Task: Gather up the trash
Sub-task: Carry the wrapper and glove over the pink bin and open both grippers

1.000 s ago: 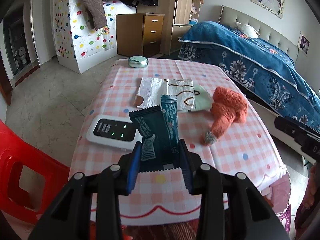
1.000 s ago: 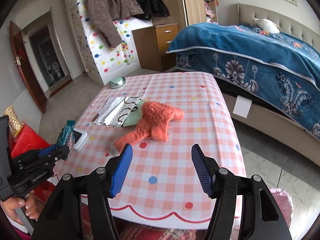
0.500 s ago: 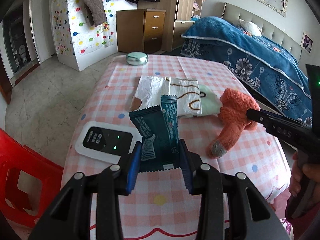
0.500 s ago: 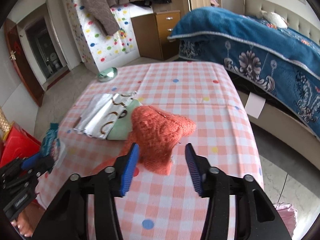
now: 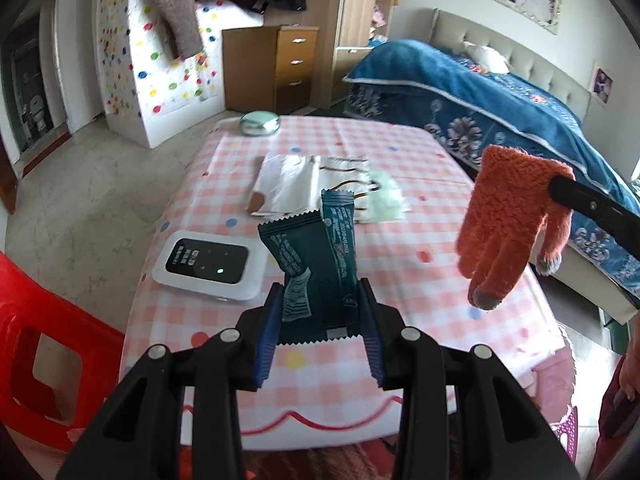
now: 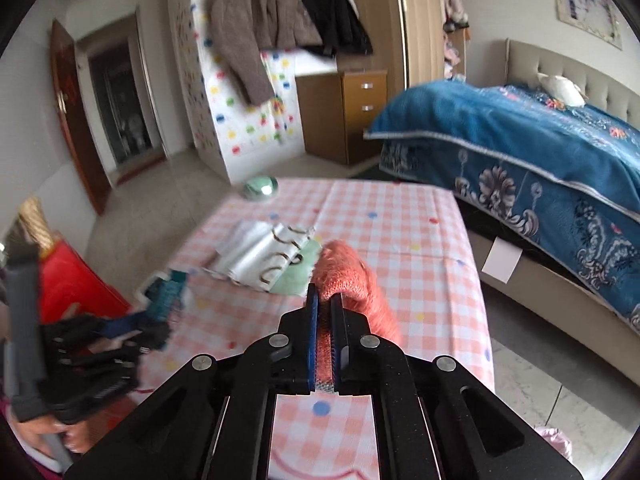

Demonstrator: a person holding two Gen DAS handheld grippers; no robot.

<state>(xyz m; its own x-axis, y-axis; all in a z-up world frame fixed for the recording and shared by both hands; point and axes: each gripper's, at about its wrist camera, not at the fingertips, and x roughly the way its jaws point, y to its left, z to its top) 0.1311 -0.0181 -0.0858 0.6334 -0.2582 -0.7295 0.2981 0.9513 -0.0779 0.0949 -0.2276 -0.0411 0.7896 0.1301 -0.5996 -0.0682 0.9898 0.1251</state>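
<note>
Bedroom clutter frames a pink checked surface [image 5: 400,152] beside a blue-covered bed [image 6: 540,148]. Between the left gripper's [image 5: 320,312] pads stand two dark teal snack wrappers [image 5: 316,264], gripped at their lower ends, long axes running up and away from the gripper, the left one leaning left, the right one nearly upright. A second ago the right gripper [image 6: 325,336] stood wide over the surface; now its jaws are clamped on an orange knitted glove [image 5: 508,224], which no longer lies on the cloth but hangs off to the left gripper's right, fingers pointing down. That likely clears the way, since the glove lay against the next trash. Ahead of the left gripper, a silvery opened wrapper [image 5: 304,184] lies flat with a pale green piece [image 5: 384,200] at its right edge. Just left of the gripper sits a white device [image 5: 208,266]; a round tin [image 5: 260,123] rests at the far edge.
</note>
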